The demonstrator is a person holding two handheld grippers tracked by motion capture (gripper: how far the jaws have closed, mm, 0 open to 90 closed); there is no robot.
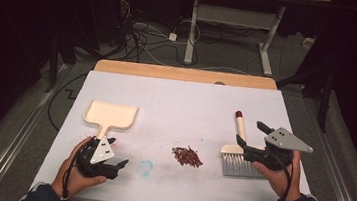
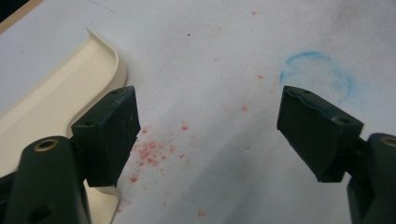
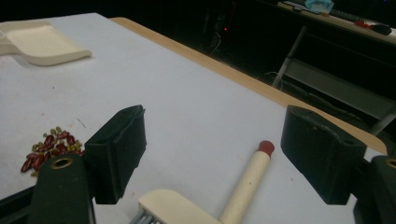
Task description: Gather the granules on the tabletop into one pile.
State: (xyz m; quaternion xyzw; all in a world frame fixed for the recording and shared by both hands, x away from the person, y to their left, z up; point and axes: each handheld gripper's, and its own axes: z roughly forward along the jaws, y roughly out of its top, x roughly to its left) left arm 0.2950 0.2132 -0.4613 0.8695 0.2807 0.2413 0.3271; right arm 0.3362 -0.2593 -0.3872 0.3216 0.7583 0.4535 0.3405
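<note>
Brush (image 1: 237,152) is what the coming move hangs on, as I read the table — it lies flat on the white table (image 1: 186,101) right under my right gripper (image 1: 252,134), head and grey bristles towards me, cream handle running away from me to its red tip. In the right gripper view that handle (image 3: 246,186) passes up between my two jaws, slightly slanted, its long axis roughly along the way the gripper points. The jaws stand wide apart with nothing pressed between them, so I hold nothing on this side. To take the handle I judge I must come down and close across it, not along it.

My left gripper (image 1: 116,155) is open too, jaws spread over bare table with red dust specks and a faint blue ring (image 2: 317,74) ahead. The dustpan (image 1: 110,115) lies just beyond and to the left of it, its handle pointing back at the gripper; in the left gripper view its cream rim (image 2: 105,56) curves behind the left jaw, though I cannot tell whether they touch.

The pile of red beans (image 1: 187,156) sits between the two grippers — left of my right one, right of my left one — nearer the brush head than the pan
</note>
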